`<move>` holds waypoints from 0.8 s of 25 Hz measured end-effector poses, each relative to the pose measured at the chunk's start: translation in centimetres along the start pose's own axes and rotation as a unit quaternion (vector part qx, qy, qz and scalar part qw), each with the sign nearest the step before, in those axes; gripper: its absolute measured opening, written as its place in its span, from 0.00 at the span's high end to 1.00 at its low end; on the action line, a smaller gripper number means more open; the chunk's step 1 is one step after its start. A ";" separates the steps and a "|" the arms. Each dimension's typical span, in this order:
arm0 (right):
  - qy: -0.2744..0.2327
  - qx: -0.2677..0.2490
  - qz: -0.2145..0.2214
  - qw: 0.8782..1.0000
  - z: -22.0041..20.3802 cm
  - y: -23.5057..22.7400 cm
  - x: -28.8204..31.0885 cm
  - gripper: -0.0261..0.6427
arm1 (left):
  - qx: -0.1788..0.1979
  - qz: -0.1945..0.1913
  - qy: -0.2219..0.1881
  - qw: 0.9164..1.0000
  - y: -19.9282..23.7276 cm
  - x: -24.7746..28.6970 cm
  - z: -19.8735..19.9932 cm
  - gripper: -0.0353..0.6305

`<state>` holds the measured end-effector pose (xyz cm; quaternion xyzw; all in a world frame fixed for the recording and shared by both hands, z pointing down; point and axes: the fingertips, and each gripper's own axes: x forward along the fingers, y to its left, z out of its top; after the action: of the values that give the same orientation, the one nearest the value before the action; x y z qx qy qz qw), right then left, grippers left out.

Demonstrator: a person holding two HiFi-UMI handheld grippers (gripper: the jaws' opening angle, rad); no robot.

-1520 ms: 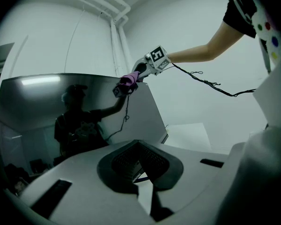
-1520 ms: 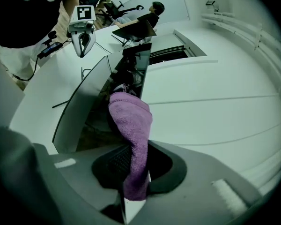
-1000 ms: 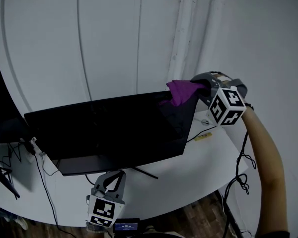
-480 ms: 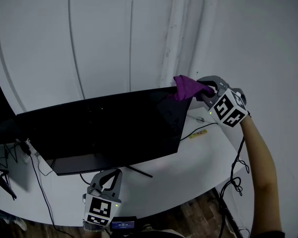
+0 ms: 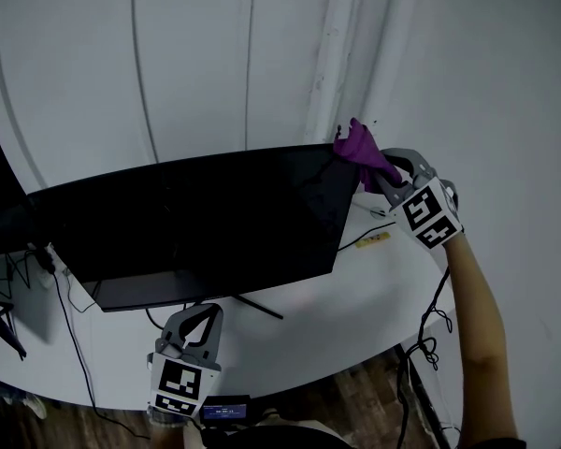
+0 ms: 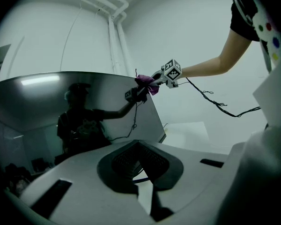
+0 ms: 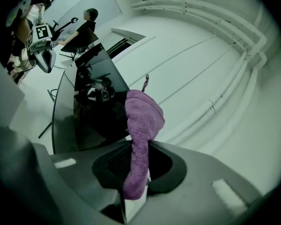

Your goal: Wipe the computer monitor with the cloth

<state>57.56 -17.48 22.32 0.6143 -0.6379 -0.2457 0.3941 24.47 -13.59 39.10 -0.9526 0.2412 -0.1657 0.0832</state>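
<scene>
A wide black monitor (image 5: 196,218) stands on a white table (image 5: 355,307), and it fills the left of the left gripper view as monitor (image 6: 84,111). My right gripper (image 5: 379,168) is shut on a purple cloth (image 5: 359,146), which sits at the monitor's top right corner and pokes above its edge. In the right gripper view the cloth (image 7: 141,125) stands up from the jaws beside the screen (image 7: 84,107). My left gripper (image 5: 204,314) hangs low in front of the table edge, shut and holding nothing. From there the cloth (image 6: 147,84) shows far off.
White pipes (image 5: 341,54) run up the wall behind the monitor. A small yellow item (image 5: 372,239) and cables (image 5: 70,293) lie on the table. A black cord (image 5: 438,321) hangs from my right arm. A dark device (image 5: 226,408) sits at the front edge.
My right gripper has carried the cloth up the monitor's right end, from over the screen's upper corner to above its top edge. The left gripper has stayed low.
</scene>
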 end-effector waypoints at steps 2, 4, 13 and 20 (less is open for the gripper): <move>0.004 0.002 0.005 1.000 -0.4 0.7 0.1 0.86 | 0.000 0.002 0.003 1.000 0.0 -0.1 -0.1 0.94; 0.005 0.001 0.013 1.000 -0.8 1.7 0.4 0.86 | 0.000 0.004 0.006 1.000 -0.1 -0.1 -0.2 0.94; 0.020 0.002 0.039 0.999 -2.8 5.4 0.1 0.86 | -0.002 0.015 0.017 1.000 -1.1 -1.2 -0.5 0.94; 0.030 0.022 0.065 0.997 -4.8 8.9 0.0 0.86 | -0.006 0.026 0.028 0.999 -1.3 -2.3 -1.1 0.94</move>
<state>56.17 -15.55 32.18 0.5874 -0.6695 -0.1871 0.4143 22.71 -11.42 39.82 -0.9415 0.2690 -0.1890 0.0745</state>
